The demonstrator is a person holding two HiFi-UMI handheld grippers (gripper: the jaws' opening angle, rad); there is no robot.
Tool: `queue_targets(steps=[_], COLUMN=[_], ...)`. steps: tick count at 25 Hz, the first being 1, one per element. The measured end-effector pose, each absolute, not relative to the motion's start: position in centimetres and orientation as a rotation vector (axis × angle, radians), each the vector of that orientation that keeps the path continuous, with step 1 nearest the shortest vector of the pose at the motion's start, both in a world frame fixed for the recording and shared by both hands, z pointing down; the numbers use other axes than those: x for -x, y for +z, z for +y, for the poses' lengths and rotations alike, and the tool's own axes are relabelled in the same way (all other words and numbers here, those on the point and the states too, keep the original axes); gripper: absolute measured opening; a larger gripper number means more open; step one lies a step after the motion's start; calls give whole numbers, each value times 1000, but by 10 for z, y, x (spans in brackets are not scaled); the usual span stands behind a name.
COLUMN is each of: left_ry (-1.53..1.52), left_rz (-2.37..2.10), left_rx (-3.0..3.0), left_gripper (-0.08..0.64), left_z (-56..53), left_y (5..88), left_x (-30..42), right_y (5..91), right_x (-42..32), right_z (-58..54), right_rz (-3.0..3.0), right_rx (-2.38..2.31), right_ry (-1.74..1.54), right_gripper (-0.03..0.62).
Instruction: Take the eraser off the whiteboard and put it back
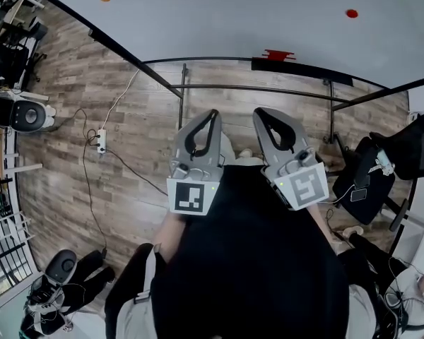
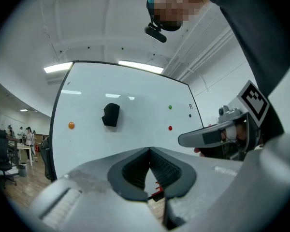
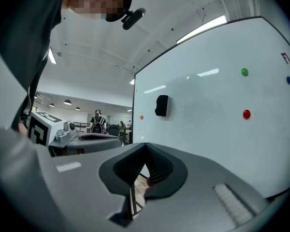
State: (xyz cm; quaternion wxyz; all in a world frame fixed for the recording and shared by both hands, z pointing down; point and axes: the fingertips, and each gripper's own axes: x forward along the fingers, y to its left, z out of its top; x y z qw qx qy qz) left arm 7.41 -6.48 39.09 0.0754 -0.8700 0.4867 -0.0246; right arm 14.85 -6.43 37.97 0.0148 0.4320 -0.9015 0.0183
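Head view is showing me holding my left claw (image 1: 212, 113) and right claw (image 1: 258, 111) clenched on nothing, side by side. Farther off, the black eraser (image 2: 110, 114) is clinging to the whiteboard (image 2: 135, 134), so everything is remaining.

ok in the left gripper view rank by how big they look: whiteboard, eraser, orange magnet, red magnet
1. whiteboard
2. eraser
3. orange magnet and red magnet: nearly alike. The orange looks a touch bigger, perhaps only because it's closer to the camera.
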Motion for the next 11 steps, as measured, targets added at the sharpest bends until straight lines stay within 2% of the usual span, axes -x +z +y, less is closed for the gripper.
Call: queue_targets(steps=[11], left_ry=[-102], left_rz=[1468], left_rx=[2591], left_gripper=[3], left_z=[-64], left_y=[390], left_x=[-77], right_y=[378], right_x=[-152], right_z=[-65], right_rz=[-2829], right_rx=[-1336], right_ry=[58], right_gripper=[0])
